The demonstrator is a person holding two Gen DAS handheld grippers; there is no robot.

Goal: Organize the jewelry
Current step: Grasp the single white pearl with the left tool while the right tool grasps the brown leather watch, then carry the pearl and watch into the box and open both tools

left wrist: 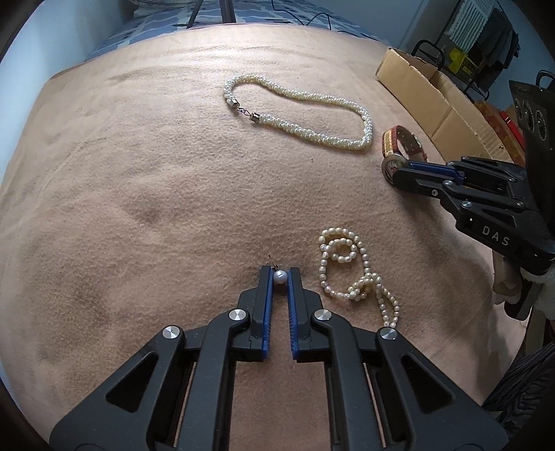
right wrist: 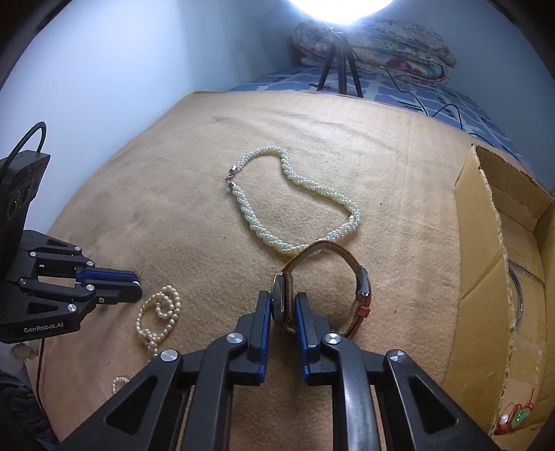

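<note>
— Two tools, both clamped?
— Yes. Left tool (left wrist: 280, 277) pinches a single pearl (left wrist: 280, 277) on the blanket (left wrist: 138, 173); right tool (right wrist: 282, 305) grips the watch (right wrist: 279, 300) face. Twisted pearl necklace (right wrist: 295, 208) lies beyond both, untouched.

You're working over a tan blanket (right wrist: 194, 215); behind it a bright lamp (right wrist: 341, 7) on a tripod (right wrist: 341, 69), folded quilts (right wrist: 381, 48), pale walls (right wrist: 121, 59).

Tan blanket (left wrist: 138, 173); cream twisted pearl necklace (left wrist: 312, 114); red-brown watch strap (right wrist: 360, 305); blue-patterned bedsheet (right wrist: 399, 90).
</note>
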